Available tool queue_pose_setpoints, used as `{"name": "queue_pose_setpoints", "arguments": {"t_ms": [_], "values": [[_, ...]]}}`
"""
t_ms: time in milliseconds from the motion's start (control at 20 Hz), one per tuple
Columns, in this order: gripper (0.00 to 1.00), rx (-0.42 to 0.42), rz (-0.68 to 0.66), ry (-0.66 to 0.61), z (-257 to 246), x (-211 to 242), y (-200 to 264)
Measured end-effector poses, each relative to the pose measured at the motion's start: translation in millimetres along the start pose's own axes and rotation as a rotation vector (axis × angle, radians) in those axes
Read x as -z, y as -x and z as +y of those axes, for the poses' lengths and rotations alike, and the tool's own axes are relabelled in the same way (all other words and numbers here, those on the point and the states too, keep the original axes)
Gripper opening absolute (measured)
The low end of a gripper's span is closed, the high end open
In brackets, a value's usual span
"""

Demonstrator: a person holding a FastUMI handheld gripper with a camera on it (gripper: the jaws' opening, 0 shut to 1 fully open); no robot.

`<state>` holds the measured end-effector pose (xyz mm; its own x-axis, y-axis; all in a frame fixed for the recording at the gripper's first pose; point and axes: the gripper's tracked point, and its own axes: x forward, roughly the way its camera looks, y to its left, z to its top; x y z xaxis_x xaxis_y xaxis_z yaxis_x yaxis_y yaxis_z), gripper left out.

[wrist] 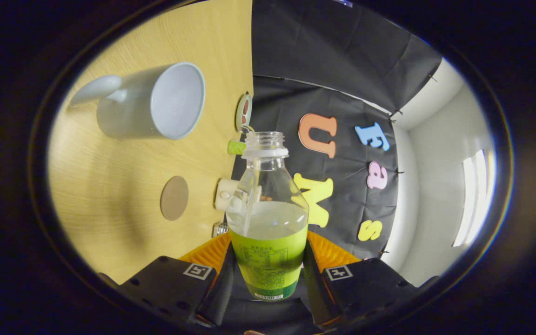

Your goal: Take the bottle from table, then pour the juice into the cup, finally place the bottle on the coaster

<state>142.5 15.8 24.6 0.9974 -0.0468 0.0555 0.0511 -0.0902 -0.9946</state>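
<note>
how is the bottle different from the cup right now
The bottle is clear plastic with a green label; the cup is opaque and pale. The bottle is partly filled with pale juice; the cup looks empty. The bottle is clamped between the gripper fingers; the cup stands free on the table. Both have open mouths.
</note>
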Motion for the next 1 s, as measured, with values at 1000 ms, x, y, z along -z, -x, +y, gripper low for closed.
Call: {"name": "queue_pose_setpoints", "arguments": {"t_ms": [1000], "values": [[0.74,0.028,-0.015,0.086,-23,0,-9]]}}
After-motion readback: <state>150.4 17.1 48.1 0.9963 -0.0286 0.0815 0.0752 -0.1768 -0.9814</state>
